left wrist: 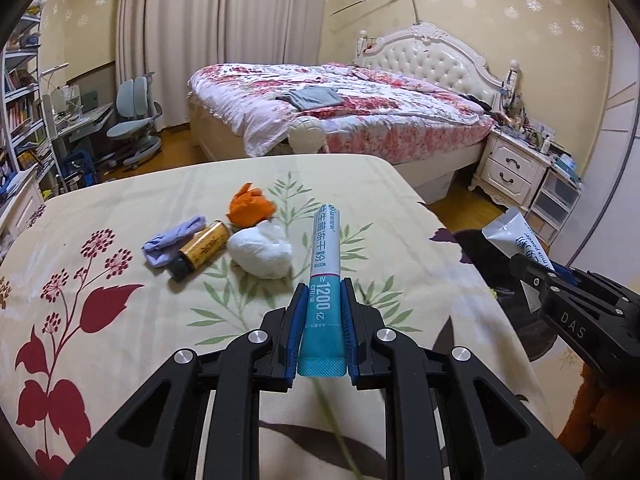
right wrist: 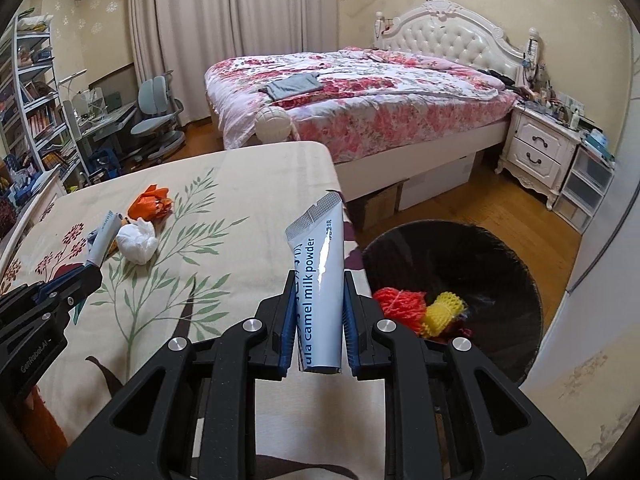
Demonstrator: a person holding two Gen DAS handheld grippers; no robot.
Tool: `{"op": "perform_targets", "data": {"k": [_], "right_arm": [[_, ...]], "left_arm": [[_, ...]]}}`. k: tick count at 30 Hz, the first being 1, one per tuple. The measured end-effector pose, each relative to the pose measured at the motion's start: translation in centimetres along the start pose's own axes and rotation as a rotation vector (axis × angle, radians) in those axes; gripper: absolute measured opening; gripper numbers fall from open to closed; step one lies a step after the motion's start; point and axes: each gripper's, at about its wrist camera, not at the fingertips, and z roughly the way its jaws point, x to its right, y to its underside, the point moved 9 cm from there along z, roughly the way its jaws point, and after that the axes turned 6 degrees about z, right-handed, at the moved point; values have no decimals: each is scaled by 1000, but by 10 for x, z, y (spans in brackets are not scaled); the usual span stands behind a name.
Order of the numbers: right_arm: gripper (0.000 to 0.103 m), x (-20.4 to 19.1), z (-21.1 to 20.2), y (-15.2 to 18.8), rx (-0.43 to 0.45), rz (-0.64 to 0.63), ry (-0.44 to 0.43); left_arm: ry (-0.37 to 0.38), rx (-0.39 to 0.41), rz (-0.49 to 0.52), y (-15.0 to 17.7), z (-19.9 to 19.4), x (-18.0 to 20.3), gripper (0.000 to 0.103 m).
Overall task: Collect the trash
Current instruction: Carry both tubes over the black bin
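Lower right of the right-wrist frame, the black bin (right wrist: pixel 452 300) sits just beside the right gripper (right wrist: pixel 318 312), whose jaws pinch an upright milk powder sachet (right wrist: pixel 318 276); the left gripper (left wrist: pixel 325 328), farther off, pinches a teal sachet (left wrist: pixel 325 280).

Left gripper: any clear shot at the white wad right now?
Probably not yet. The path across the cloth to the white wad looks free, but the left gripper is shut on the teal sachet.

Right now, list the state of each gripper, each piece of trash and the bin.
Left gripper: shut on teal sachet.
Right gripper: shut on milk powder sachet.
Bin: open, holding red and yellow netting.
Brown bottle: lying on its side.
White wad: crumpled, on table.
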Motion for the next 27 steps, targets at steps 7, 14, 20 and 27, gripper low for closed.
{"op": "perform_targets", "data": {"k": [7, 14, 20, 27], "right_arm": [[20, 53, -1, -10, 29, 48, 83], [20, 99, 3, -15, 44, 97, 142], [20, 130, 15, -13, 27, 136, 165], [20, 152, 31, -4, -1, 167, 183]], "left_arm": [[69, 17, 65, -17, 17, 56, 20], [120, 18, 130, -25, 34, 108, 20], [140, 1, 171, -27, 54, 142, 20], [144, -29, 208, -29, 80, 168, 20]]}}
